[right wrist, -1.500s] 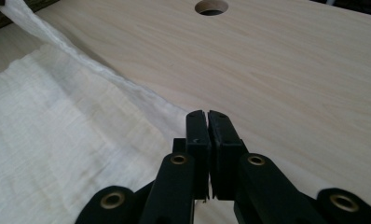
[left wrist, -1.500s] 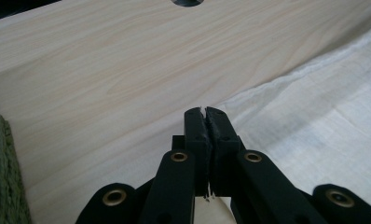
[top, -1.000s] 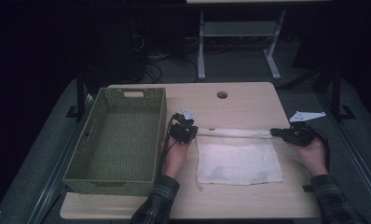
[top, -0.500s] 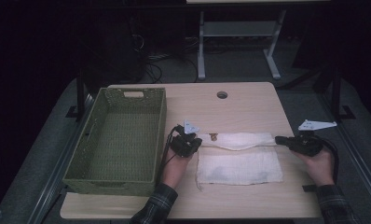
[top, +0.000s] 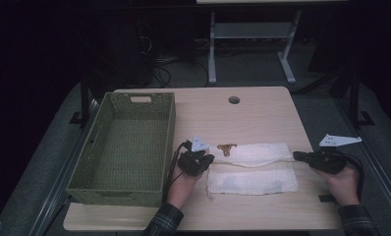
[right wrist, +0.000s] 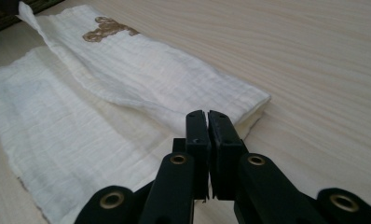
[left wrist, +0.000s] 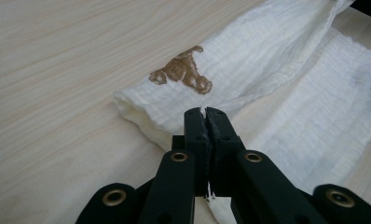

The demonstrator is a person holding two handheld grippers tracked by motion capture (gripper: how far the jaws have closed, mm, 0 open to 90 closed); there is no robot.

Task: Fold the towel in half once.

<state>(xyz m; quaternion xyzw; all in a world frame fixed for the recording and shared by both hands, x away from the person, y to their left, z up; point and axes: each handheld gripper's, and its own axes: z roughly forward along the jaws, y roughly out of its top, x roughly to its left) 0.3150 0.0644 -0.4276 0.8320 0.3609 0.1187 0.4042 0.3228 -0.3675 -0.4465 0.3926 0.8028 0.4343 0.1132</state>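
A white cloth [top: 252, 169] with a brown embroidered mark [top: 226, 147] lies on the wooden table [top: 242, 118]. Its far part is folded over toward the person as a long flap. At the cloth's left end my left gripper [top: 208, 160] is shut on the flap's corner; in the left gripper view the white cloth [left wrist: 267, 60] runs into the closed left gripper [left wrist: 206, 114], just below the brown mark [left wrist: 183, 74]. My right gripper [top: 297, 156] is at the right end, and in its own view the right gripper [right wrist: 207, 116] is shut on the cloth [right wrist: 127, 70] flap's edge.
A green woven basket [top: 169, 142] stands empty on the table's left side, close to the left hand. A round cable hole [top: 234, 100] sits in the far middle of the table. The table's right edge is just beyond the right hand.
Both grippers have drawn toward the person, carrying the cloth's far edge with them. The strip that was stretched out flat now lies folded over the cloth, brown mark facing up.
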